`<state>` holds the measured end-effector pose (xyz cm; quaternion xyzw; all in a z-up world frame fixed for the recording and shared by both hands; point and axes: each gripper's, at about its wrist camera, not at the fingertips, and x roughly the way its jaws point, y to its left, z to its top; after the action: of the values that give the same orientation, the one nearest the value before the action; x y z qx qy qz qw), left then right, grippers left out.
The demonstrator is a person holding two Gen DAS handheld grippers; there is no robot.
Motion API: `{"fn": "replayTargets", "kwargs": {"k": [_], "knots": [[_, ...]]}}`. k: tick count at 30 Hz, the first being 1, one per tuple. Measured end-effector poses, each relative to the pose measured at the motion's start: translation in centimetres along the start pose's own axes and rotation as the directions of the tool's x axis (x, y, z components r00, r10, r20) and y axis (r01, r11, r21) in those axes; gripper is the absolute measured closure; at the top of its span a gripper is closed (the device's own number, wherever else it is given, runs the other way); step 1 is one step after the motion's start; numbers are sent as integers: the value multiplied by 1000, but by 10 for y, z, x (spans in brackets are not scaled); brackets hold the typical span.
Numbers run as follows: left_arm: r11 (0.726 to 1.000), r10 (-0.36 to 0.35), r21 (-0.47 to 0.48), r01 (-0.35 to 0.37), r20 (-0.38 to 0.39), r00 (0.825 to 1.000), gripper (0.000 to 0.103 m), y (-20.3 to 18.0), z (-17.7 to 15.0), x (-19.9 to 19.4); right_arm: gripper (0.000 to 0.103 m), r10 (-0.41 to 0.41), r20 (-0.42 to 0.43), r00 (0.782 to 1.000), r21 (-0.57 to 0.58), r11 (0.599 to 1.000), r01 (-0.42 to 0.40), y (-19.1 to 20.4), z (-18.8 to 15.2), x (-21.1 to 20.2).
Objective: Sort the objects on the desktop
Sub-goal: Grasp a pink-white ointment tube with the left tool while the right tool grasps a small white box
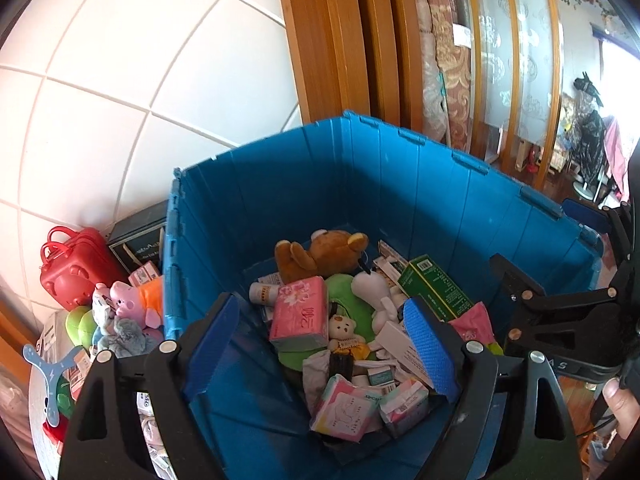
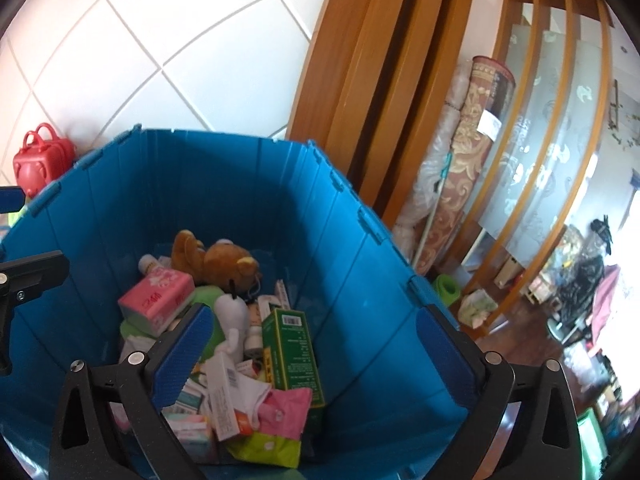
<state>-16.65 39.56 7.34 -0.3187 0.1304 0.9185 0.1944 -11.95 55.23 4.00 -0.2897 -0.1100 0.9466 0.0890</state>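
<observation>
Both my left gripper (image 1: pixel 320 336) and right gripper (image 2: pixel 314 344) hang wide open and empty above the blue crate (image 1: pixel 400 184), over its jumbled toys and boxes.

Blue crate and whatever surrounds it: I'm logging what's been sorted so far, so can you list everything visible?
blue crate: one, blue, centre, holding the items below
teddy bear: one, brown, at crate's back
tissue pack: one, pink, mid-crate
green box: one, green, crate's right side
white plush: one, white, beside green box
red case: one, red, outside crate, left
plush pile: several, mixed colours, outside crate, left
left gripper: black, blue pads, open, empty
right gripper: black, blue pads, open, empty
</observation>
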Motion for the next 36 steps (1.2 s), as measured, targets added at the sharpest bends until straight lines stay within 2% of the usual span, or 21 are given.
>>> {"fn": "replayTargets", "kwargs": {"k": [7,12,16,19,25,27,32,36], "knots": [[999,33,-42,-29,82,996,18,27,-13,-27,0,20,45,999,10,1000,-20,15,11,-34],[991,14,-130,9,171,985,18,69,-29,-61,0,88,111,990,-3,996,-88,45,21,-68],[985,78,-170,-42,211,974,18,106,-51,-80,0,168,166,972,-6,985,-170,80,33,-94],[974,127,-211,-84,200,972,18,139,-72,-85,0,215,186,959,-9,976,-217,111,40,-105],[945,199,-280,-168,88,976,18,217,-122,-81,0,323,179,929,-33,946,-322,175,47,-122],[930,232,-301,-210,42,972,18,244,-141,-78,0,347,172,922,-48,938,-344,195,47,-125],[884,292,-354,-306,-94,952,18,316,-202,-65,0,416,123,901,-107,908,-404,261,37,-131],[871,319,-331,-363,-180,930,18,353,-253,-55,0,457,50,888,-126,885,-449,308,20,-121]]}}
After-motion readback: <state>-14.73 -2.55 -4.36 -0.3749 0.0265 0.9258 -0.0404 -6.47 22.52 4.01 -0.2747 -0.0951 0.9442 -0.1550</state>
